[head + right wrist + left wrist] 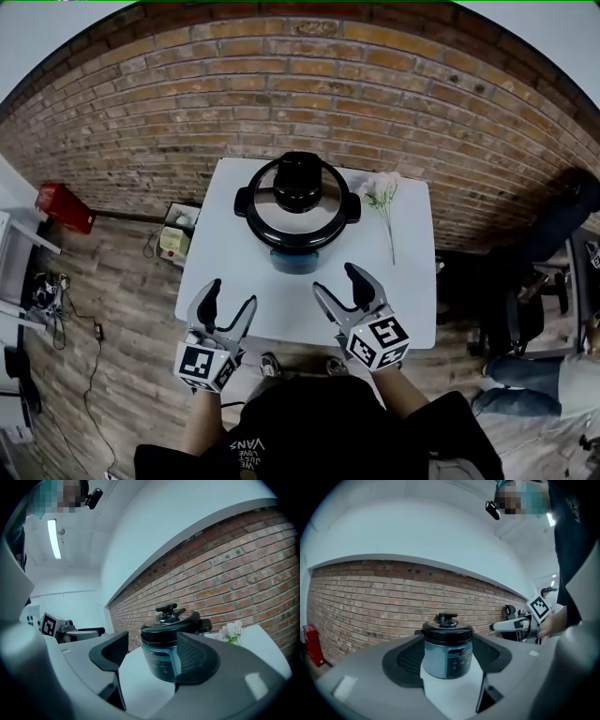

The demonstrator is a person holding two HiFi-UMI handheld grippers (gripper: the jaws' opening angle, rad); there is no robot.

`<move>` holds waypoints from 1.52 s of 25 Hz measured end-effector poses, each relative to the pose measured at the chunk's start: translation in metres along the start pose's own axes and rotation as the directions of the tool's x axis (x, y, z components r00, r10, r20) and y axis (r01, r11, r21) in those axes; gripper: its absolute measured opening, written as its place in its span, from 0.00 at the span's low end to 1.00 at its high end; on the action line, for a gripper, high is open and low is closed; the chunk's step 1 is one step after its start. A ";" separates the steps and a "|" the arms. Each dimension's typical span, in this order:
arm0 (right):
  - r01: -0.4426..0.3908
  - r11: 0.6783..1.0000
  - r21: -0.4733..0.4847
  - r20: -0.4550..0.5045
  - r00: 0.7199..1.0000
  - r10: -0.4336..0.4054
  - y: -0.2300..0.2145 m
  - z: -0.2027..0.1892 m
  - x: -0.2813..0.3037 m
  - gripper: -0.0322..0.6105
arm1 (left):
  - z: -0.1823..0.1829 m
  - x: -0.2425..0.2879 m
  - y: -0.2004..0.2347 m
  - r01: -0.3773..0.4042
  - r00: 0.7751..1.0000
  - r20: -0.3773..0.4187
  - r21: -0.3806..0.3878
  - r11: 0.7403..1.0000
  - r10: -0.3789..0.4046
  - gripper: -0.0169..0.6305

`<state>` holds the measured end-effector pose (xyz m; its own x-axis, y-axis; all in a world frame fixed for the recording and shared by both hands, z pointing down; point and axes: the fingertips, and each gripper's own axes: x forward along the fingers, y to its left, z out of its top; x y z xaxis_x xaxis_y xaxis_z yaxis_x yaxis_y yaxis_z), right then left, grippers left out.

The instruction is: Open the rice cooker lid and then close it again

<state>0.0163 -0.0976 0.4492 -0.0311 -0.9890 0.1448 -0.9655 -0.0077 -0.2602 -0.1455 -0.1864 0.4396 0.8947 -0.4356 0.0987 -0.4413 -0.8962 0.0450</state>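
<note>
A blue-grey rice cooker (296, 211) with a black lid and top knob stands at the far middle of a white table (234, 291); its lid is down. It shows upright in the left gripper view (447, 651) and in the right gripper view (169, 648). My left gripper (228, 303) hovers open at the table's near left edge, well short of the cooker. Near the front edge on the right, my right gripper (339, 285) is open too, with nothing between its jaws.
A sprig of white flowers (382, 197) lies on the table right of the cooker. A brick wall (300, 84) rises behind the table. On the wooden floor at left sit a red box (64, 206) and a small device (175, 240) with cables.
</note>
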 end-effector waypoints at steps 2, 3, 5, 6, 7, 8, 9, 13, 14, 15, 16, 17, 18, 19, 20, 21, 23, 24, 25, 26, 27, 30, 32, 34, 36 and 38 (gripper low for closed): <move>0.039 0.999 0.009 0.010 0.999 -0.039 0.007 -0.002 0.009 0.54 | 0.000 0.005 0.015 0.046 0.999 -0.002 0.004 0.999 -0.046 0.48; 0.059 0.998 0.012 0.015 0.998 -0.059 0.010 -0.003 0.013 0.54 | 0.001 0.008 0.021 0.071 0.997 -0.001 0.013 0.997 -0.071 0.48; 0.097 0.995 0.021 0.027 0.995 -0.097 0.016 -0.003 0.019 0.54 | 0.001 0.013 0.031 0.122 0.992 -0.016 0.015 0.992 -0.122 0.48; 0.116 0.993 0.025 0.033 0.993 -0.117 0.019 -0.002 0.021 0.54 | -0.001 0.015 0.035 0.147 0.989 -0.032 0.007 0.989 -0.147 0.48; 0.136 0.990 0.029 0.040 0.990 -0.137 0.021 -0.002 0.023 0.54 | -0.001 0.018 0.039 0.171 0.984 -0.044 0.002 0.985 -0.171 0.48; 0.156 0.987 0.034 0.049 0.986 -0.157 0.023 -0.001 0.025 0.54 | 0.000 0.021 0.043 0.195 0.980 -0.048 0.003 0.981 -0.194 0.48; 0.175 0.984 0.038 0.056 0.983 -0.177 0.025 0.001 0.027 0.54 | 0.002 0.025 0.046 0.217 0.975 -0.044 0.010 0.976 -0.217 0.48; 0.233 0.972 0.044 0.072 0.969 -0.236 0.025 0.005 0.030 0.54 | 0.010 0.041 0.051 0.294 0.956 -0.025 0.045 0.955 -0.293 0.48; 0.241 0.970 0.045 0.074 0.967 -0.244 0.023 0.005 0.030 0.54 | 0.011 0.045 0.052 0.305 0.952 -0.023 0.049 0.951 -0.304 0.48; 0.246 0.968 0.046 0.074 0.966 -0.249 0.021 0.005 0.030 0.54 | 0.013 0.050 0.052 0.312 0.950 -0.021 0.052 0.949 -0.312 0.48; 0.249 0.967 0.048 0.075 0.965 -0.252 0.019 0.006 0.031 0.54 | 0.016 0.055 0.052 0.318 0.948 -0.016 0.054 0.946 -0.318 0.48; 0.250 0.967 0.051 0.076 0.964 -0.253 0.015 0.006 0.031 0.54 | 0.018 0.061 0.051 0.324 0.946 -0.011 0.058 0.944 -0.324 0.48; 0.248 0.967 0.054 0.077 0.965 -0.251 0.011 0.007 0.031 0.54 | 0.021 0.067 0.050 0.329 0.944 -0.007 0.062 0.942 -0.329 0.48; 0.243 0.968 0.056 0.077 0.966 -0.247 0.007 0.008 0.032 0.54 | 0.023 0.073 0.049 0.334 0.942 -0.004 0.070 0.940 -0.335 0.48; 0.236 0.970 0.058 0.076 0.968 -0.240 0.003 0.008 0.032 0.54 | 0.025 0.080 0.048 0.338 0.941 -0.003 0.080 0.938 -0.339 0.48; 0.227 0.972 0.058 0.073 0.970 -0.231 -0.001 0.009 0.033 0.54 | 0.027 0.087 0.046 0.340 0.940 -0.002 0.091 0.936 -0.341 0.48; 0.208 0.977 0.054 0.062 0.976 -0.211 -0.009 0.010 0.034 0.54 | 0.032 0.101 0.042 0.344 0.938 -0.004 0.108 0.933 -0.346 0.48; 0.198 0.979 0.052 0.056 0.978 -0.201 -0.014 0.011 0.034 0.54 | 0.033 0.107 0.040 0.347 0.937 -0.005 0.115 0.931 -0.348 0.48; 0.188 0.981 0.050 0.051 0.980 -0.191 -0.018 0.012 0.035 0.54 | 0.035 0.114 0.038 0.349 0.936 -0.007 0.123 0.929 -0.351 0.48; 0.178 0.983 0.049 0.046 0.983 -0.180 -0.022 0.013 0.035 0.54 | 0.038 0.121 0.036 0.350 0.936 -0.009 0.132 0.928 -0.352 0.48; 0.165 0.985 0.048 0.041 0.985 -0.167 -0.027 0.015 0.035 0.54 | 0.041 0.128 0.034 0.351 0.936 -0.011 0.140 0.926 -0.353 0.48; 0.128 0.991 0.042 0.028 0.991 -0.129 -0.040 0.020 0.037 0.54 | 0.051 0.148 0.026 0.365 0.930 -0.019 0.167 0.916 -0.367 0.48; 0.111 0.993 0.047 0.026 0.993 -0.112 -0.048 0.023 0.037 0.54 | 0.055 0.162 0.020 0.384 0.922 -0.034 0.199 0.902 -0.385 0.48; 0.096 0.994 0.056 0.028 0.995 -0.097 -0.055 0.024 0.035 0.54 | 0.059 0.174 0.015 0.401 0.915 -0.053 0.226 0.888 -0.400 0.48; 0.082 0.995 0.062 0.025 0.996 -0.084 -0.061 0.026 0.034 0.54 | 0.064 0.185 0.012 0.417 0.908 -0.073 0.247 0.874 -0.413 0.48; 0.071 0.995 0.062 0.016 0.997 -0.072 -0.066 0.028 0.032 0.54 | 0.067 0.195 0.009 0.440 0.898 -0.105 0.284 0.852 -0.428 0.48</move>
<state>0.0861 -0.1333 0.4441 0.0430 -0.9881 0.1479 -0.9473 -0.0874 -0.3083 0.0293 -0.2853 0.3927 0.9848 0.0017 0.1739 0.0371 -0.9789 -0.2010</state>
